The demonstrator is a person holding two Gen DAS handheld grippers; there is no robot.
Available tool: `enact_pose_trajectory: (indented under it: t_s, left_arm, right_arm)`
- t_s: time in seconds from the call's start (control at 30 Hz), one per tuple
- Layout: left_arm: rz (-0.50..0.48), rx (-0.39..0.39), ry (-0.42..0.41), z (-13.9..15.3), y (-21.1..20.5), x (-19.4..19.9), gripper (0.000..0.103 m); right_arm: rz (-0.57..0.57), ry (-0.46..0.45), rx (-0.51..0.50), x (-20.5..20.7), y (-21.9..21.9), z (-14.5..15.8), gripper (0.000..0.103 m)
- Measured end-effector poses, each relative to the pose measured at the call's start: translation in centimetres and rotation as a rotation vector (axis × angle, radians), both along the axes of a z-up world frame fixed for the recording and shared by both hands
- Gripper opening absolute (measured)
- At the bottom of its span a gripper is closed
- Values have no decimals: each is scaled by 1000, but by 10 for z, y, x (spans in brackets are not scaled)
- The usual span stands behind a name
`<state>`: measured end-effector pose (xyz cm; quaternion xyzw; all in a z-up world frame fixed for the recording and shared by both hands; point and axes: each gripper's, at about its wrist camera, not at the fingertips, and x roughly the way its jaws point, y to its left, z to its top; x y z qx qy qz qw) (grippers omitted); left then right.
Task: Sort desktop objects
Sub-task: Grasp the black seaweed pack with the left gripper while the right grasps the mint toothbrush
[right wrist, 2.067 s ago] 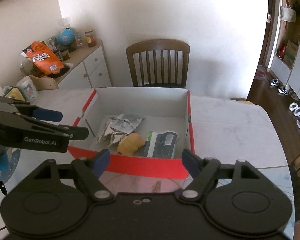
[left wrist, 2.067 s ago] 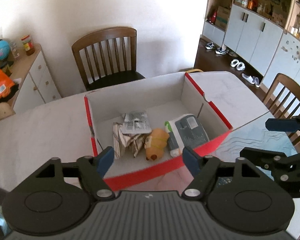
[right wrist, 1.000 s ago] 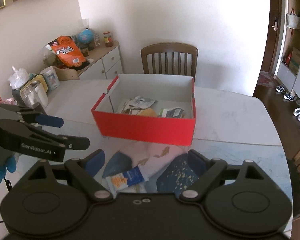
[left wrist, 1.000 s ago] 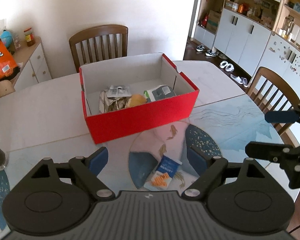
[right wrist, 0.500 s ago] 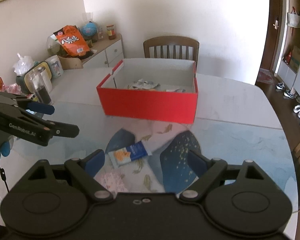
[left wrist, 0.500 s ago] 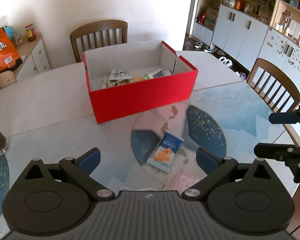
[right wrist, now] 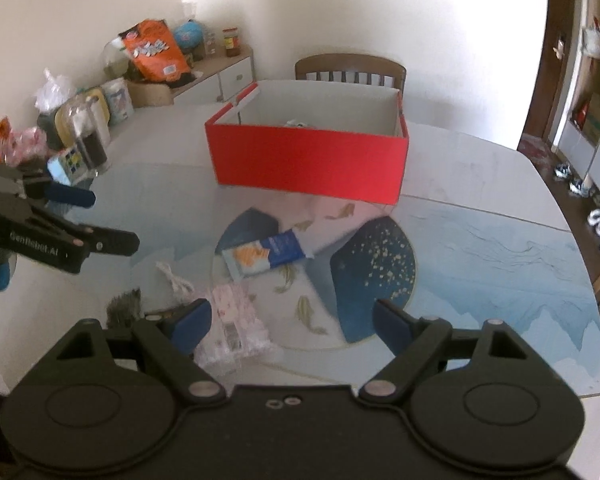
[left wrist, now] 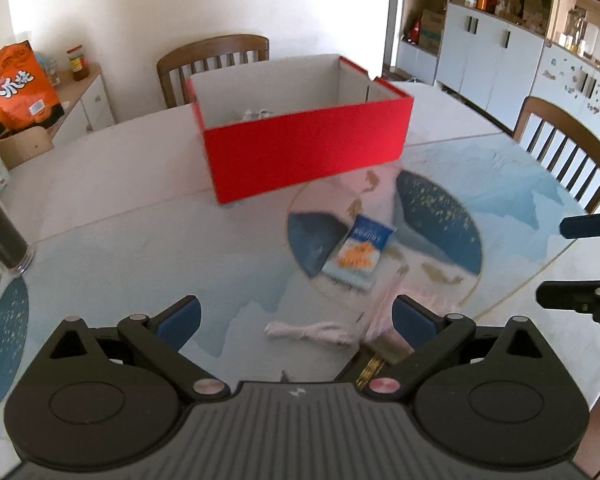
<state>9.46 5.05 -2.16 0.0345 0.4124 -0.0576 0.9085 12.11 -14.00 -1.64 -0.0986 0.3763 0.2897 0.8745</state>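
Observation:
A red box (left wrist: 306,148) (right wrist: 308,160) stands on the table; a bit of a packet shows inside it. A blue-and-orange snack packet (left wrist: 358,254) (right wrist: 266,256) lies on the round mat in front of the box. A pink wrapped pack (right wrist: 234,328) (left wrist: 380,320), a white twisted cord (left wrist: 304,330) (right wrist: 174,276) and a dark fuzzy item (right wrist: 124,304) lie nearer me. My left gripper (left wrist: 296,320) is open and empty above the cord. My right gripper (right wrist: 290,324) is open and empty above the pink pack.
A jar of dark grounds (left wrist: 0,236) (right wrist: 90,136) and food packets stand at the table's left. Chairs stand behind the box (left wrist: 212,64) and at the right (left wrist: 568,148). A sideboard with an orange bag (right wrist: 152,52) lines the wall.
Both grippers have pulled back from over the box and dropped lower toward the near table edge. The box looks farther; the pink pack, cord and fuzzy item have come into view.

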Motion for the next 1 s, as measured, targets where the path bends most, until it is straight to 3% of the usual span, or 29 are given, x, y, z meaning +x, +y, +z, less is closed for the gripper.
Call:
enact_pose_trajectory:
  t_s: [0.4, 1.0]
  left_arm:
    - [-22, 22, 15, -34, 4, -19, 102]
    - [-36, 25, 26, -74, 18, -28, 102]
  right_arm:
    - [54, 61, -59, -27, 6, -43, 84]
    - [114, 107, -118, -40, 22, -81, 76]
